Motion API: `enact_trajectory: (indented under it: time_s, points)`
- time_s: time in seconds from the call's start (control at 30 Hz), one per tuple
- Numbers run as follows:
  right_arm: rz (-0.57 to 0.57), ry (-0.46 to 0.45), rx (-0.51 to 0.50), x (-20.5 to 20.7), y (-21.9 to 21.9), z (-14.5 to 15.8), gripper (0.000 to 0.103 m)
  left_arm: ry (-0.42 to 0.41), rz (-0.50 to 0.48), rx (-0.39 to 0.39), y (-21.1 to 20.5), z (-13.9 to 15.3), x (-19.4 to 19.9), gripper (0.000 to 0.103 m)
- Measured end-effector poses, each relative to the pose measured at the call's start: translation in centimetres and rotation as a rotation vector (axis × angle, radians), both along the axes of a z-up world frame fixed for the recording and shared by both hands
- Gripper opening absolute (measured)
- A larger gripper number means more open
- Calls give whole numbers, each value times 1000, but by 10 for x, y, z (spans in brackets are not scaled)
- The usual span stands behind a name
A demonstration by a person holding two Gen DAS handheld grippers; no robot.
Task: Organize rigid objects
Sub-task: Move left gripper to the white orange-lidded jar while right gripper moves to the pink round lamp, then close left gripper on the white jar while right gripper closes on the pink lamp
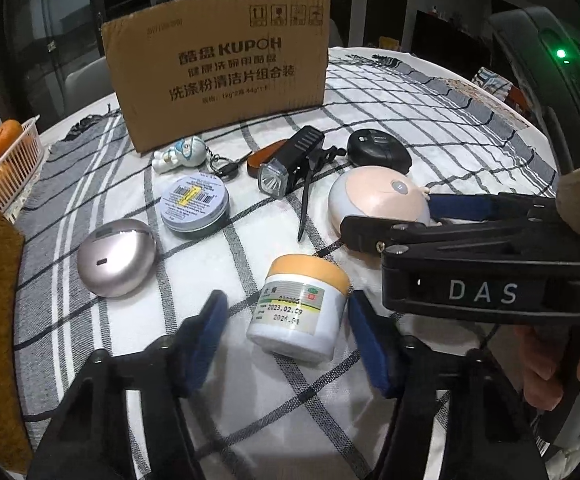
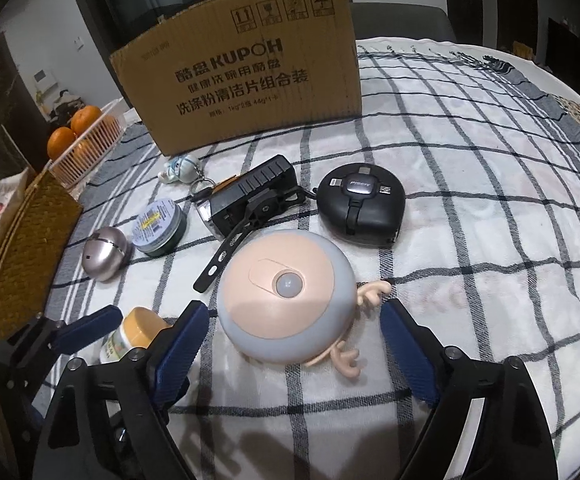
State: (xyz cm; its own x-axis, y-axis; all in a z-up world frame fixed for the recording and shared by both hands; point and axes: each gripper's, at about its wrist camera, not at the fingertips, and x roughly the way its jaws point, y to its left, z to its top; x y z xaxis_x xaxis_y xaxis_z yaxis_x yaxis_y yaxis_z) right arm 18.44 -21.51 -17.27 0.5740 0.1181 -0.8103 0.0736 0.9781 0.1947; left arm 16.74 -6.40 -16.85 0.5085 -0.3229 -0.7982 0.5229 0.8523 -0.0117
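- Tablecloth [image 2: 470, 208]: white, crossed by a dark grey and black check, with grey striped bands toward its left edge.
- Cardboard box [image 2: 246, 68]: plain brown, black print.
- Jar [image 1: 300, 308]: white body, pale orange lid, green and yellow label.
- Round tin [image 1: 195, 205]: dark green wall, light blue lid with a yellow sticker.
- Egg-shaped case [image 1: 116, 258]: brushed silver.
- Dome light [image 2: 286, 296]: grey rim, peach face, peach antlers.
- Bike lamp [image 2: 250, 200] and cable reel [image 2: 360, 210]: black.
- Gripper pads [image 2: 180, 344]: dark blue on black fingers.
- Basket [image 2: 86, 152]: pale pink, holding orange fruit.

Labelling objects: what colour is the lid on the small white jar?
Pale orange-yellow lid on the white plastic jar, clearest in the left wrist view.
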Motion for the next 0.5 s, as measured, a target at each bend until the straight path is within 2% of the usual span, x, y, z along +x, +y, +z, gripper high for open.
enact_trajectory:
  time_s: [0.27,0.5]
  points:
    - [-2,-11,-21,3,2,-1,84,20,16,-16,-1,-4,4,42]
    - [3,-22,-18,2,1,0,83,23,83,-19,8,-2,1,39]
